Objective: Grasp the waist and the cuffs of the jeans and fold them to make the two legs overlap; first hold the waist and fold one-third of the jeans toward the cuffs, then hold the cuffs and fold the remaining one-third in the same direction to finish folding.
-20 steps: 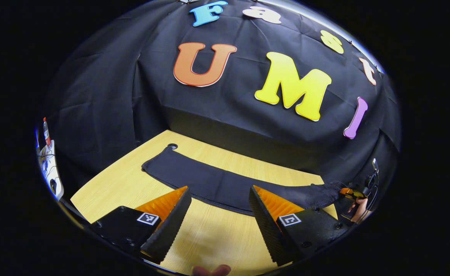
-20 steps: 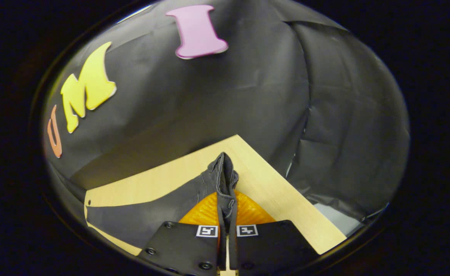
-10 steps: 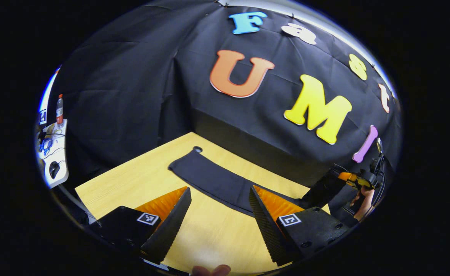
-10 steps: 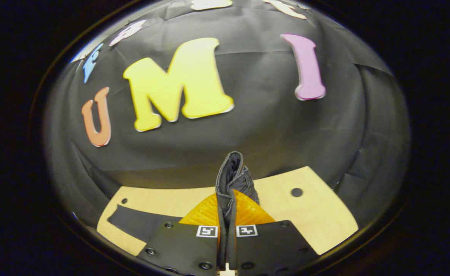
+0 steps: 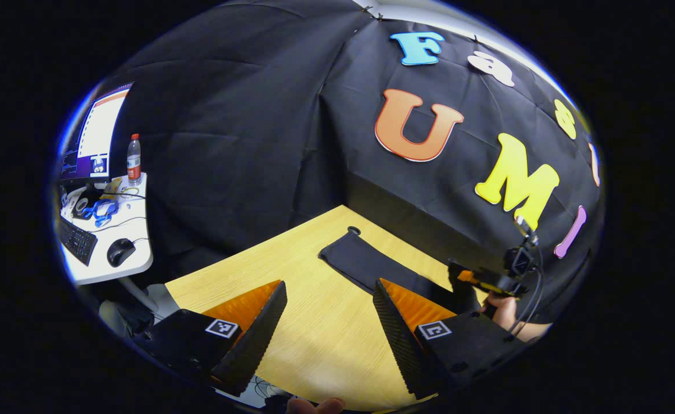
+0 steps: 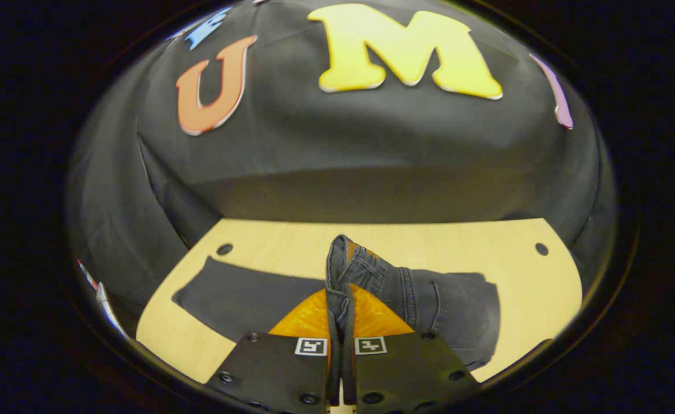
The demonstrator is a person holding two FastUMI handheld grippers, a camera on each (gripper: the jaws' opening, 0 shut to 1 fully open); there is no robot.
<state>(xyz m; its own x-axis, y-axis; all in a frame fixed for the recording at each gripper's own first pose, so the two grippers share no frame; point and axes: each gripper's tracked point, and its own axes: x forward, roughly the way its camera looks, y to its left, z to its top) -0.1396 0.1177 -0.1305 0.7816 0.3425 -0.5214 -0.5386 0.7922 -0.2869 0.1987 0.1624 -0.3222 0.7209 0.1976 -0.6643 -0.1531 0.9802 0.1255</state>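
Note:
Dark jeans [image 6: 245,296] lie lengthwise on the wooden table [image 6: 429,244], legs overlapped. My right gripper [image 6: 340,322] is shut on the waistband [image 6: 337,270], holding it lifted and carried over the legs, so the seat and pocket part [image 6: 452,310] lies folded at the right. In the left gripper view the cuff end [image 5: 360,259] rests flat on the table [image 5: 268,270]. My left gripper [image 5: 329,322] hovers open above bare table in front of the jeans, nothing between its fingers. The right gripper [image 5: 487,282] and the hand holding it show at that view's right edge.
Beyond the table's left end stands a white desk [image 5: 127,224] with a keyboard [image 5: 76,241], a mouse [image 5: 120,250], a bottle [image 5: 134,159] and a monitor [image 5: 99,138]. Black cloth walls the table's far side. Round holes [image 6: 541,248] mark the table's corners.
My right gripper has swung the waistband up and over toward the cuffs, so the upper part now lies folded. The left gripper's view has turned left, bringing the desk into sight; it stays open.

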